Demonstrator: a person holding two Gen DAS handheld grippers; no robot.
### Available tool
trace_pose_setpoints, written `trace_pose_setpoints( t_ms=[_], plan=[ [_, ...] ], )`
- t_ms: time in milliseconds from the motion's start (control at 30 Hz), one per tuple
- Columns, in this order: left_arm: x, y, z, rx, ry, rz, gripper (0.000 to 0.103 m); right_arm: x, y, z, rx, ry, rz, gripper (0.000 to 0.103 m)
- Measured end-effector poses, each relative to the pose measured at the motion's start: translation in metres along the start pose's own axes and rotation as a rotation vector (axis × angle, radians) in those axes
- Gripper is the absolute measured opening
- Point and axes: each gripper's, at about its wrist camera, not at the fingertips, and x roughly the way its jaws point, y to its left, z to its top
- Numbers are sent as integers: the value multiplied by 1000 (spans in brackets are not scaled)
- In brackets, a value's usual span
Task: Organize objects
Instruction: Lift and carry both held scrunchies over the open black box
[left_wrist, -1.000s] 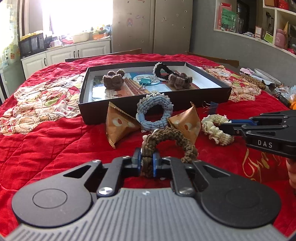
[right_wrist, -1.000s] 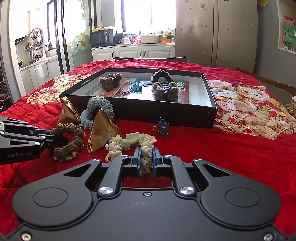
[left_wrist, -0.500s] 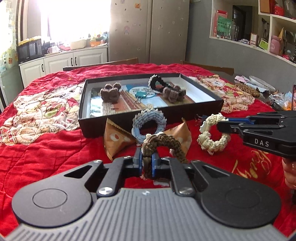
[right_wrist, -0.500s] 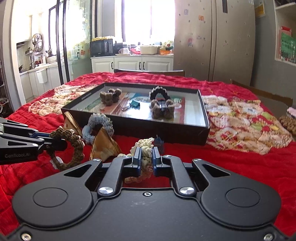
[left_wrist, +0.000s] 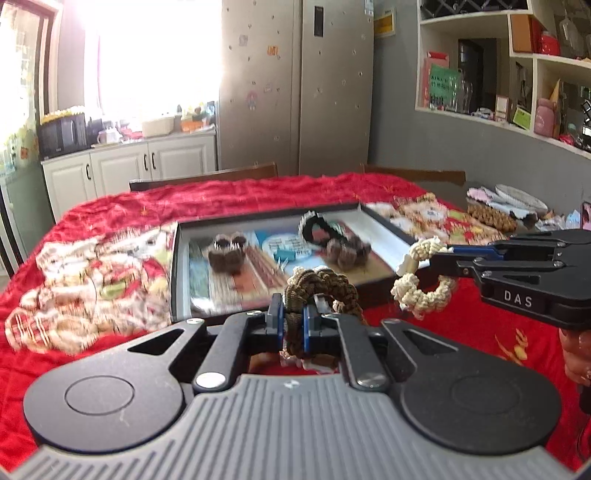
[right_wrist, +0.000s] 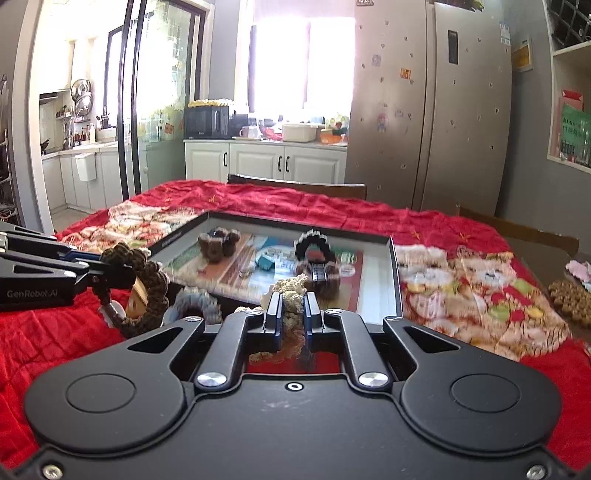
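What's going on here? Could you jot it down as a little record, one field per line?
Setting: a table under a red cloth, in a kitchen
Left gripper: shut on a brown woven ring, lifted off the cloth
Right gripper: shut on a cream woven ring, also lifted
Box: shallow, black, open, just beyond both grippers
In the box: two brown knitted pieces, a black ring, small blue clips
On the cloth: a blue-grey ring, in front of the box

surface: table under red cloth (left_wrist: 110, 332) | on it: black shallow box (right_wrist: 395, 280), grey-blue braided ring (right_wrist: 192, 304), patterned cloth patches (right_wrist: 480, 291), brown braided piece (right_wrist: 570, 297) far right
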Motion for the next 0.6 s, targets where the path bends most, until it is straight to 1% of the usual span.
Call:
trace_pose_setpoints(
  t_ms=[167,333,467,600],
  plan=[
    [8,2,19,3,-33,20,12,6,0,20,-22,-29,-12,11],
    [24,3,40,1,-51,38,12,16,0,43,-17,-51,-10,11],
    [43,6,54,-14,-54,54,12,29,-2,57,-19,-61,-26,11],
    [66,10,64,-38,-38,71,12,47,-6,68,-3,-61,-36,11]
  ],
)
